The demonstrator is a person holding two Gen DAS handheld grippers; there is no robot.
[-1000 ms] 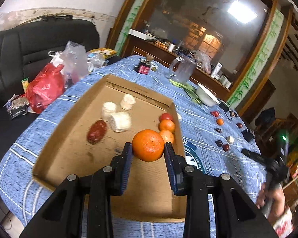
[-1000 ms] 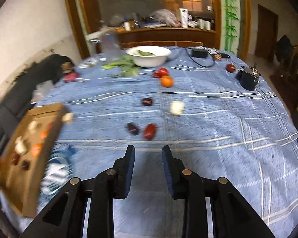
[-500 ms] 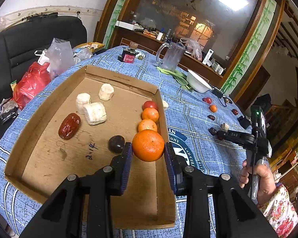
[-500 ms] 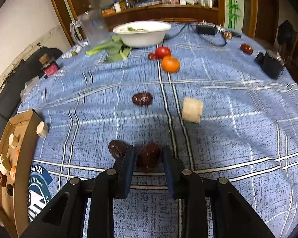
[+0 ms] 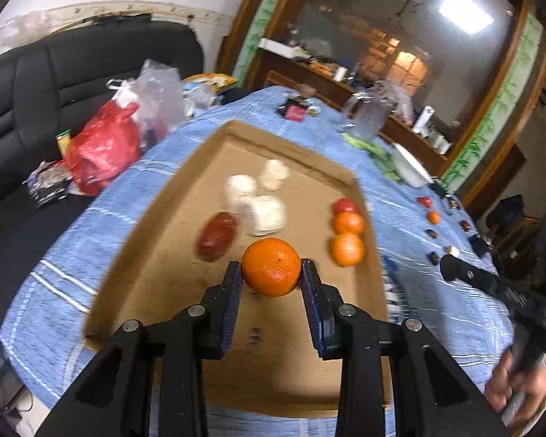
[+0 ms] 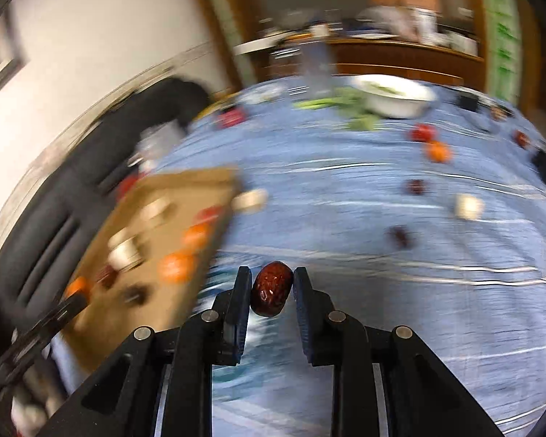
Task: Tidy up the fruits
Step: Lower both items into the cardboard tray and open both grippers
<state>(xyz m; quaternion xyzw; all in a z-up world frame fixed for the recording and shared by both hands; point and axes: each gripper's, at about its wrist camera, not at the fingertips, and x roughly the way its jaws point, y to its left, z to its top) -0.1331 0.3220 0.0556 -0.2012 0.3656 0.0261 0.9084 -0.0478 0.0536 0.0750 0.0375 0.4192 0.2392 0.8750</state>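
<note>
The left gripper has its jaws clamped on an orange, held above the cardboard tray near its right wall, beside two smaller oranges, apparently so like fruit sits together. The right gripper has its jaws closed on a red date, clear of the blue-clothed desk and just beside the tray's near right corner, likely bound for the date lying inside.
</note>
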